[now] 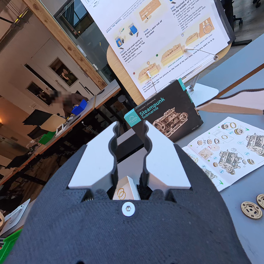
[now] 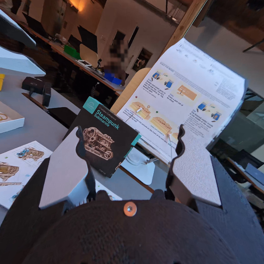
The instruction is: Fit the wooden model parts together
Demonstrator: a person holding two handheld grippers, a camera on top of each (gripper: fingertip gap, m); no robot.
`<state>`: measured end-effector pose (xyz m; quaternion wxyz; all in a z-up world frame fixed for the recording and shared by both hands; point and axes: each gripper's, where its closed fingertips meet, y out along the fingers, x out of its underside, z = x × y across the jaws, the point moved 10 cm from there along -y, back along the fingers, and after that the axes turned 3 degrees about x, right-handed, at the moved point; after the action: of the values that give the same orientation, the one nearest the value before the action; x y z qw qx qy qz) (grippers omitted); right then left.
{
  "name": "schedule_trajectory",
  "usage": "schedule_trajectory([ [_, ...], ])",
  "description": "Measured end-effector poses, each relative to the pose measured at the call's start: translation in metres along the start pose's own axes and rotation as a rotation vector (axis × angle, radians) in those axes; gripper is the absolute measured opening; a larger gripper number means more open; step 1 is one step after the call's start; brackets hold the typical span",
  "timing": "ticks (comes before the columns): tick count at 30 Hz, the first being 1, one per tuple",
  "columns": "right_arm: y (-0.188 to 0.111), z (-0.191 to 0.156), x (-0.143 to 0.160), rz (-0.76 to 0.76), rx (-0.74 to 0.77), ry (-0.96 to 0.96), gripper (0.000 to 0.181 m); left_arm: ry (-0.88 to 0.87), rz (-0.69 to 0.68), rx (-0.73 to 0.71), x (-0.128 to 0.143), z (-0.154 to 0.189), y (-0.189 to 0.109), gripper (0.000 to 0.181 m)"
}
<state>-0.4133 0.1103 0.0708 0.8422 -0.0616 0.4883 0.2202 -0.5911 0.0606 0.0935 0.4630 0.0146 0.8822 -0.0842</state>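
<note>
Two round wooden discs (image 1: 251,210) with cut-out holes lie on the grey table at the lower right of the left wrist view. My left gripper (image 1: 131,122) is raised above the table's left side, its jaws a narrow gap apart with nothing between them. Low in that gap a white box (image 1: 124,190) with yellow rubber bands shows. My right gripper (image 2: 130,127) is wide open and empty, held above the table and facing the dark kit box (image 2: 104,137). No wooden part shows in the right wrist view.
The kit box (image 1: 164,114) stands upright mid-table. An open instruction booklet (image 1: 228,150) lies flat, also left in the right wrist view (image 2: 21,164). A printed sheet on a stand (image 1: 164,42) rises behind. A black device (image 2: 35,87) and the white box (image 2: 8,120) sit left.
</note>
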Motion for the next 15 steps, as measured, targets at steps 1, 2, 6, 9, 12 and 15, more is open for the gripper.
schedule_trajectory([
  [1, 0.002, -0.001, 0.003, -0.029, -0.032, 0.034, 0.123, -0.002, 0.000, -0.008, 0.000, 0.000, 0.000, 0.033],
  [2, 0.003, -0.002, 0.005, -0.053, -0.054, 0.060, 0.117, -0.003, -0.002, -0.013, 0.000, 0.000, 0.001, 0.034],
  [6, 0.002, -0.001, 0.004, -0.084, -0.031, 0.072, 0.101, -0.016, -0.017, -0.021, 0.002, 0.001, 0.005, 0.045],
  [9, -0.002, -0.001, -0.002, -0.078, -0.012, 0.071, 0.096, -0.021, -0.022, -0.011, 0.003, 0.002, 0.007, 0.046],
  [12, -0.003, -0.002, -0.005, -0.089, -0.013, 0.091, 0.096, -0.021, -0.028, -0.004, 0.004, 0.003, 0.009, 0.047],
  [15, -0.003, -0.001, -0.004, -0.108, -0.011, 0.101, 0.096, -0.017, -0.035, 0.003, 0.005, 0.005, 0.011, 0.047],
])
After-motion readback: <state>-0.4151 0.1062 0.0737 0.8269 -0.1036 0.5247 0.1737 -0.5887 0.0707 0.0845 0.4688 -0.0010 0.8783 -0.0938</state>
